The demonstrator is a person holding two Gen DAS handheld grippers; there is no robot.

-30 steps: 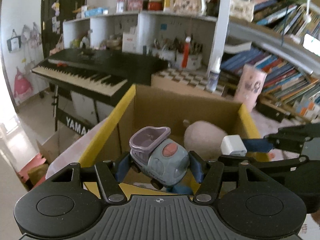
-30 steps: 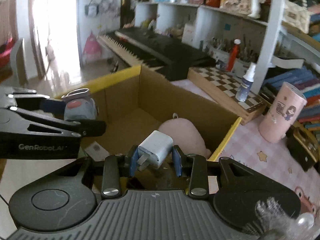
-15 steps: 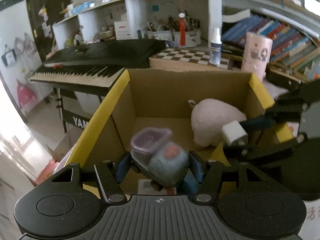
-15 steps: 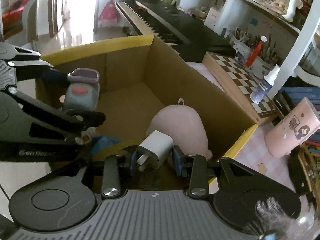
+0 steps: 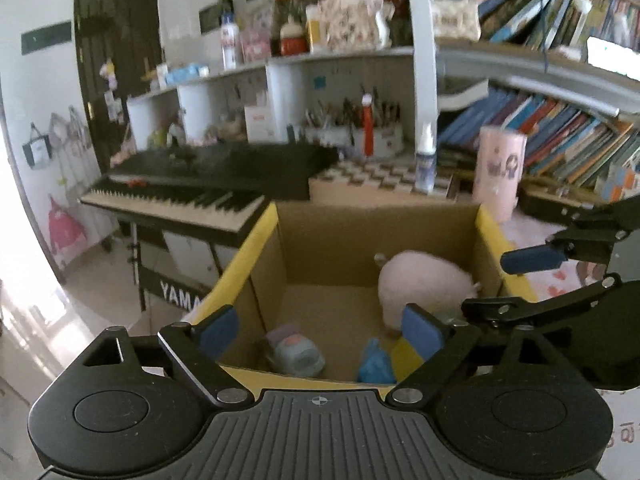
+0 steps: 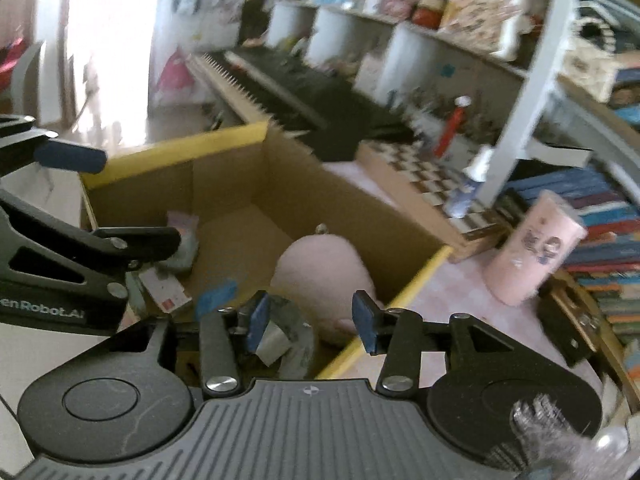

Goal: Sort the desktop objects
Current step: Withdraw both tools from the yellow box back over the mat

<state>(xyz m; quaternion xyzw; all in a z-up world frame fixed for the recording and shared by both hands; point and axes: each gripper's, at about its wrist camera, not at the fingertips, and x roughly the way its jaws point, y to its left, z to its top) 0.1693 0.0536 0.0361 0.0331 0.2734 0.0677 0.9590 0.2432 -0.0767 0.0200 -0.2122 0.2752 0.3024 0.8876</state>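
A cluttered room of shelves and books surrounds a pink-clothed bench point(image 6: 448, 280). Left tongs point(image 5: 320, 330) and right tongs point(image 6: 312, 322) are both opening, nothing between them. Below, the open yellow-rimmed cardboard box point(image 5: 256, 240) holds the small grey-blue plastic toy truck point(image 5: 294, 352): probably light, rigid, best gripped across its flanks.
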